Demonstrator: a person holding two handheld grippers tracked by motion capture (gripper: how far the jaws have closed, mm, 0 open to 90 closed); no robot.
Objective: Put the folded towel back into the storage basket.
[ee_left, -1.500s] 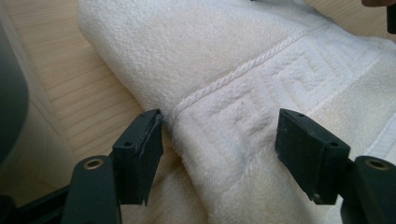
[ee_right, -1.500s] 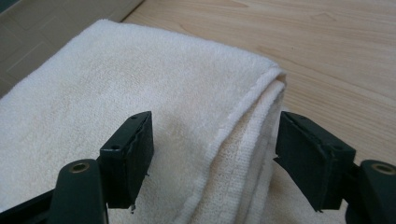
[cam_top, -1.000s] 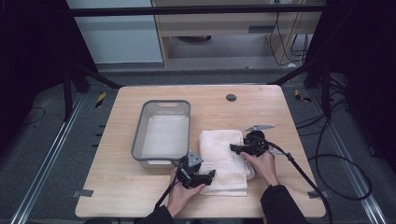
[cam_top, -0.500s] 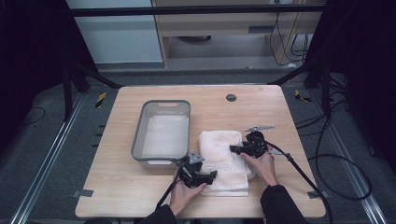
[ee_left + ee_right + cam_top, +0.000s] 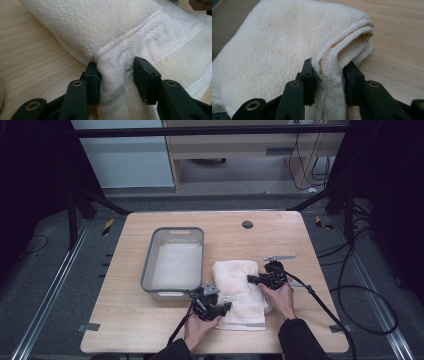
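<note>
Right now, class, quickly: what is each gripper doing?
Left gripper: jaws just closing, pinching a bunched fold of the white terry towel.
Right gripper: closed on the towel's folded edge.

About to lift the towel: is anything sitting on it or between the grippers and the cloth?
Nothing visible. The left gripper and right gripper have just been closing, each now pinching a fold of the white towel. Its top is bare; the grey bin stands beside it.
</note>
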